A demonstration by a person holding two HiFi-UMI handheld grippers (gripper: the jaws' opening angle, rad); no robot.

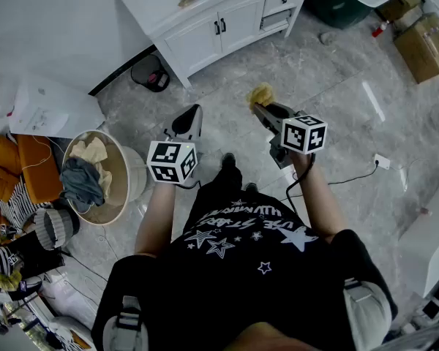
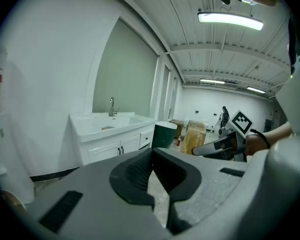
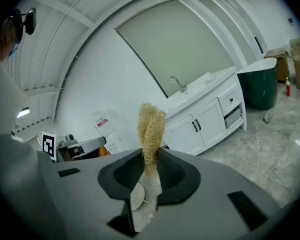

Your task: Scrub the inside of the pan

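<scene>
Closest to the lens is the person's black star-printed shirt (image 1: 241, 258), with both tools held out ahead of it over the grey tiled floor (image 1: 336, 108). The right gripper (image 1: 258, 108) is clenched on a straw-coloured fibre scrubber (image 3: 150, 126). The right gripper view shows the 2 dark pads pinching its lower end, so the frayed bulk sticks out past the tips, free to meet a surface. That looks like a hold chosen for scrubbing: working end forward, grip low enough that it should not slip. The left gripper (image 2: 153, 170) is closed tight with nothing in it, its pads meeting edge to edge. I'd guess it is empty so that it can steady the pan once there is one to steady. Both tools tilt a little downward, side by side and apart, in mid-air, touching nothing.

The pan itself is in none of the 3 views, so I cannot say where it sits. The likeliest place, to my eye, is the white sink cabinet (image 1: 238, 22) ahead, whose worktop (image 1: 154, 2) carries a basin (image 2: 104, 125) and a tap (image 2: 111, 105). The person faces it from some way off. A round basket (image 1: 135, 178) of clothes stands near the person's left side. As I judge it, scrubbing has not begun: the scrubber is in hand, and the next need is to get to the pan
</scene>
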